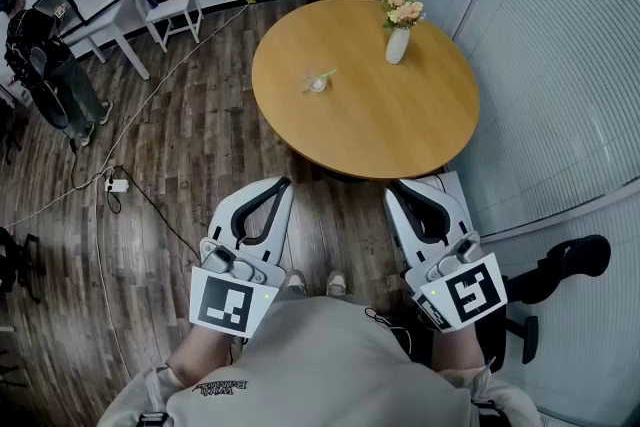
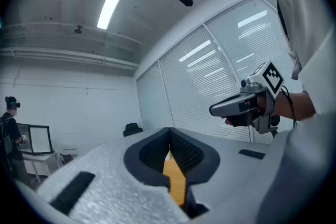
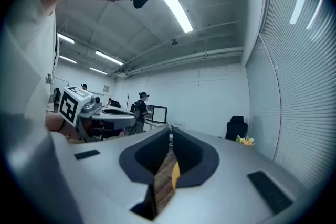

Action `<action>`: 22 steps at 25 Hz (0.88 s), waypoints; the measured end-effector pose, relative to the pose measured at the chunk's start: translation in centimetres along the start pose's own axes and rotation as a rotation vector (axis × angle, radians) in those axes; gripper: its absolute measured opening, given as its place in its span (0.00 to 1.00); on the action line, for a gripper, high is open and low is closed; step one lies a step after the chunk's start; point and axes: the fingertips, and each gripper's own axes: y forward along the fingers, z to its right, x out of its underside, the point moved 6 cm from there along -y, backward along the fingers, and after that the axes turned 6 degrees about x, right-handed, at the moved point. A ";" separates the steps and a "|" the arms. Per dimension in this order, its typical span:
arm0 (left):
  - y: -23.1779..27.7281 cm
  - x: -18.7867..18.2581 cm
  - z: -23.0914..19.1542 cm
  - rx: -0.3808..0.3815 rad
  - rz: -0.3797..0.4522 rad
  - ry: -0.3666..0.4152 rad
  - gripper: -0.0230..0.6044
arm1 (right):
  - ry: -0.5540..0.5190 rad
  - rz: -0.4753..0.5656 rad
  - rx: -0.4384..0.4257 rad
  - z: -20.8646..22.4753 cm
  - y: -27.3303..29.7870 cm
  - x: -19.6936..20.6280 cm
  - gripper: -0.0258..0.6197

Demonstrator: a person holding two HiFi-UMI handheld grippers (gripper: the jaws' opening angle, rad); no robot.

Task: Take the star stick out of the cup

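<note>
Jaws together and empty on left gripper [image 1: 283, 183] and right gripper [image 1: 393, 185], both level, short of the table [image 1: 360, 130].

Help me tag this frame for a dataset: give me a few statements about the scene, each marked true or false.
1. The cup stands on the round table. True.
2. The right gripper is shut on the star stick. False: its fingers are together with nothing between them, and the star stick is in the cup.
3. The left gripper is shut and is held near the person, away from the cup. True.
4. The vase of flowers lies tipped over. False: it stands upright on the table.
5. Another person stands at the room's far left in the head view. True.
</note>
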 end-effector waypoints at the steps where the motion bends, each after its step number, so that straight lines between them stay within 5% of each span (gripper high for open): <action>1: 0.3 0.2 0.2 0.014 0.001 -0.016 0.07 | 0.008 0.002 0.011 0.2 -0.2 0.1 0.10; 10: 2.0 1.2 0.9 0.038 -0.019 -0.047 0.07 | 0.032 0.036 0.065 2.1 -1.2 0.0 0.10; 22: 3.8 1.6 2.3 0.006 -0.043 -0.045 0.07 | -0.037 -0.003 -0.010 3.5 -0.8 1.3 0.10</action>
